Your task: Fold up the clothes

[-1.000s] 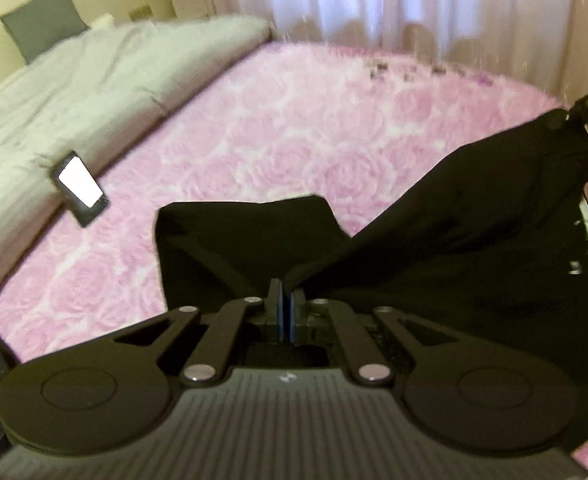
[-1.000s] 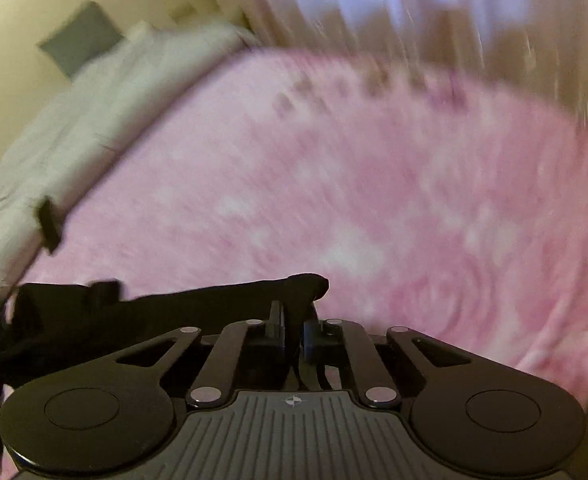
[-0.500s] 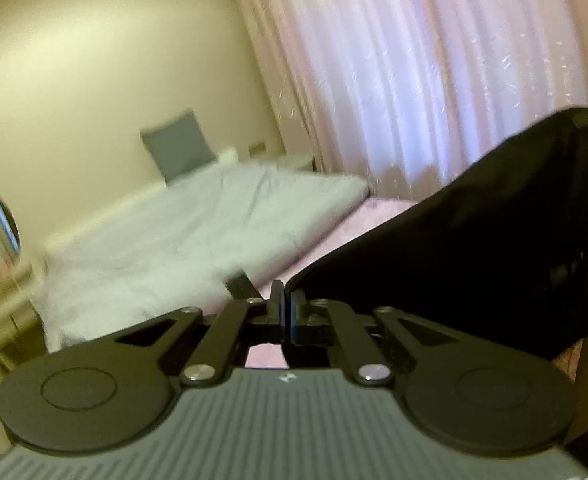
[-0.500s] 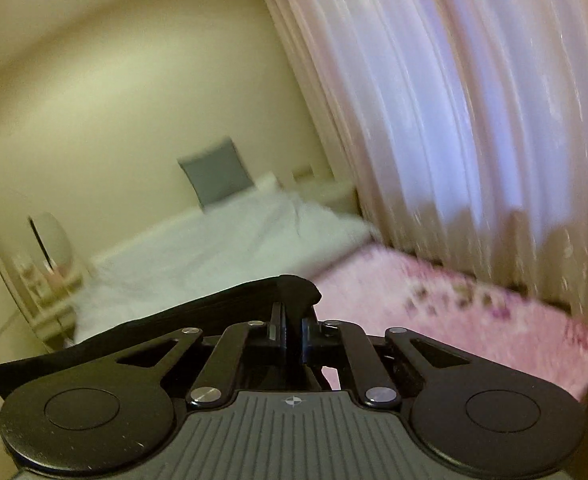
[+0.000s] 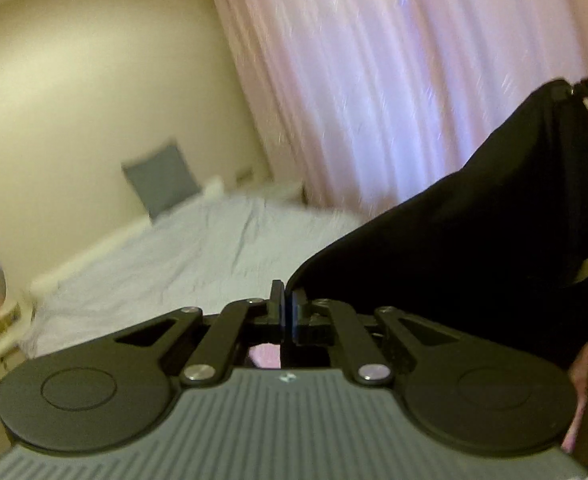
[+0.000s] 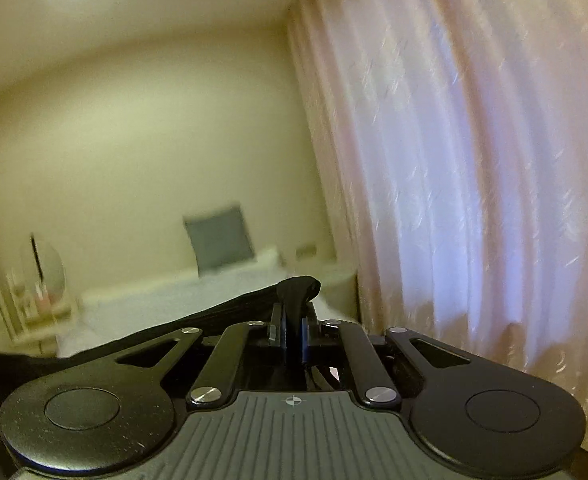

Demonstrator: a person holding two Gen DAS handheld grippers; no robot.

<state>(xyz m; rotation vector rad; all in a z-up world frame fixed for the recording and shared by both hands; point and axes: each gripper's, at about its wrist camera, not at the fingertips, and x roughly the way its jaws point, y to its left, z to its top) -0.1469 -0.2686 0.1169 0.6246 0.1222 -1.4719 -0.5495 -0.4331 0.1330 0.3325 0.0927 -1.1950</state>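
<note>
Left tool [image 5: 288, 308]: black linkages, silver screws, grey ribbing.

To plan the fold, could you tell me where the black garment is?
The black garment hangs in the air, stretched between the left gripper and right gripper, before the pink curtains.

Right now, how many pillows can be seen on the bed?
1: a grey pillow stands upright against the wall at the head of the bed. The black garment hides part of the bed, so more may be there.
</note>
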